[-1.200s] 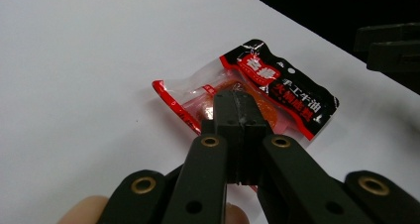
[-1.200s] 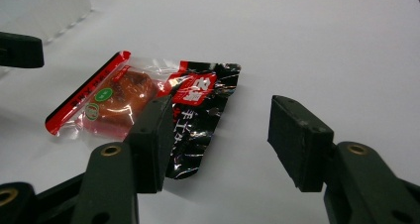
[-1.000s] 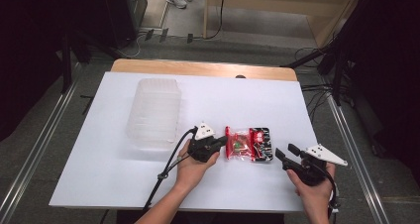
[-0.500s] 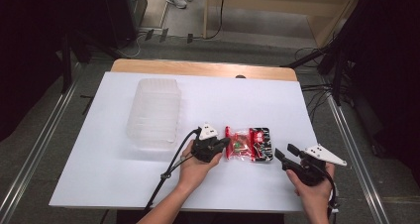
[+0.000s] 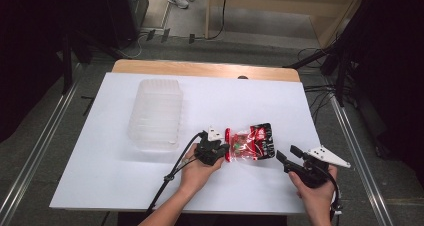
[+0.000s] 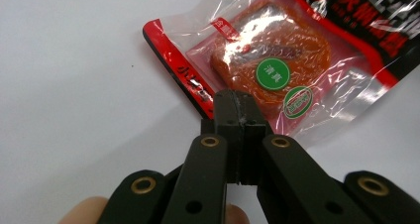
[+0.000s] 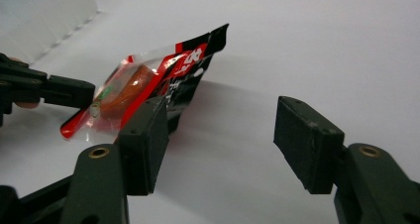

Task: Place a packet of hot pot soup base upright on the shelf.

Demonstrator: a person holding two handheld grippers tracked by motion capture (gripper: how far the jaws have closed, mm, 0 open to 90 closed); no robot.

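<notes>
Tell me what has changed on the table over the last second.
Little. The right gripper has just opened its jaws wider, nothing between them, short of the snack packet. The left gripper stays shut on the packet's edge, which sits lifted off the table. The clear container has not moved.

Left gripper (image 5: 223,150) jaws clamped together; right gripper (image 5: 286,157) jaws just widened, apart

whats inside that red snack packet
Through the clear part of the snack packet shows one flat orange-brown piece with two round green stickers over it. The printed red and black part hides the rest, and the left hand-held gripper covers one edge.
</notes>
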